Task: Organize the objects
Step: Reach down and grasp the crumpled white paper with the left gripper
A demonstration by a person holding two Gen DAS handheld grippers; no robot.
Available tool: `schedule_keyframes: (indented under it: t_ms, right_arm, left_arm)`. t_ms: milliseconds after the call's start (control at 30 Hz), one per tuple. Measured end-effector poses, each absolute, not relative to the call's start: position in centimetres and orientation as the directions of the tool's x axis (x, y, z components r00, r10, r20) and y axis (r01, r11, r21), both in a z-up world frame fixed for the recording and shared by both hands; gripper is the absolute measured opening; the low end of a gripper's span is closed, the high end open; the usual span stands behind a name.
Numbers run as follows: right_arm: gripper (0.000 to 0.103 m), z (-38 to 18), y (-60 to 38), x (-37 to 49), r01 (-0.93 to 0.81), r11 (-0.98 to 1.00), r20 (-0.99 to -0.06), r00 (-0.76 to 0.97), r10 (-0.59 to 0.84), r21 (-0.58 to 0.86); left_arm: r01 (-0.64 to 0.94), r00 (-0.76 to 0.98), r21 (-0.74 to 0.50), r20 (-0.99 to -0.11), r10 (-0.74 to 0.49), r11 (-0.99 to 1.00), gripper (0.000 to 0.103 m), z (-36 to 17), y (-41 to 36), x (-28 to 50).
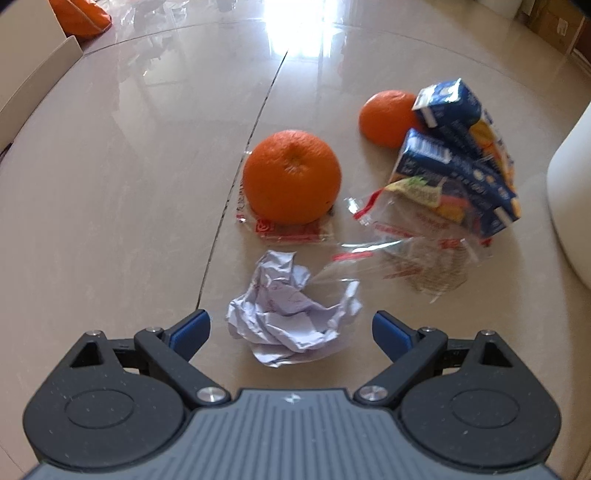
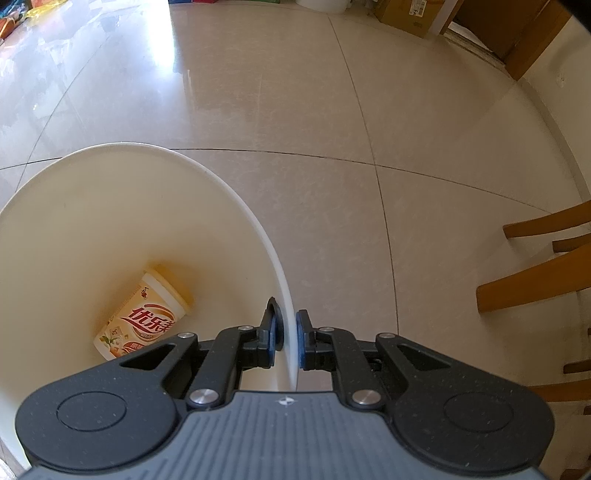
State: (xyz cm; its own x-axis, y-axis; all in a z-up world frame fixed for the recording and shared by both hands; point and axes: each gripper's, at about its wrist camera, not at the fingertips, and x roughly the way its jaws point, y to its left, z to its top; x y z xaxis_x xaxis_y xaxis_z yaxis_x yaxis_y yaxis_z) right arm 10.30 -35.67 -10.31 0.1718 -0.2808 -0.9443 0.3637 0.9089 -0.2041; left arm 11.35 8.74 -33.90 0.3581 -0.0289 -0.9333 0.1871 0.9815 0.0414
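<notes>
Left gripper (image 1: 291,326) was spread wide, jaws low over the floor tiles (image 1: 129,184), nothing between the pads. Crumpled paper ball (image 1: 291,317) sat on the tile between the two blue fingertips (image 1: 192,328), not touching either as far as I could see.

Left wrist view, left to right:
- Far left: edge of a cardboard box (image 1: 33,70), with something orange (image 1: 79,16) beyond it at the far corner.
- Centre: large orange (image 1: 291,177) resting on a flat clear wrapper with red print (image 1: 291,232), just past the paper ball.
- Right of the paper ball: second clear plastic wrapper (image 1: 406,258), crumpled, red print, touching the paper's right edge.
- Far right of centre: second orange (image 1: 386,118), partly hidden by blue juice cartons (image 1: 465,147). Cartons were stacked against each other, lower one lying on the plastic wrapper. Motion blur there, so print unreadable.
- Right edge: white bin (image 1: 572,203) wall.

Right gripper (image 2: 290,338) was clamped narrow on the white bin's rim (image 2: 236,199), one pad inside the wall, one outside. Bin sat left and near in that view; inside, a milk tea cup (image 2: 142,321) lay on its side at the bottom. Right edge: wooden chair (image 2: 535,280) legs; far right a cardboard carton (image 2: 406,14) by a wooden door (image 2: 509,26).
</notes>
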Motion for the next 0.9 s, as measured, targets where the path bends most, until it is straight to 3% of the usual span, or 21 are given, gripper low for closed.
schedule_keyframes:
  t_ms: [500, 667, 900]
  right_arm:
    - [0.014, -10.4, -35.4, 10.4, 0.358, 0.908, -0.942, 0.168, -0.291, -0.217]
    - [0.014, -10.5, -35.3, 10.4, 0.358, 0.908, -0.941, 0.169, -0.293, -0.218]
    - [0.014, -10.5, -35.3, 10.5, 0.36, 0.908, -0.942, 0.168, -0.29, -0.216]
  left_arm:
    - [0.202, 0.329, 0.057, -0.944, -0.013, 0.978, 0.076, -36.4, 9.6, 13.3]
    - [0.2, 0.327, 0.046, -0.945, -0.023, 0.979, 0.063, -36.3, 9.9, 13.9]
    - [0.193, 0.317, 0.038, -0.948, -0.026, 0.981, 0.055, -35.2, 9.6, 13.9]
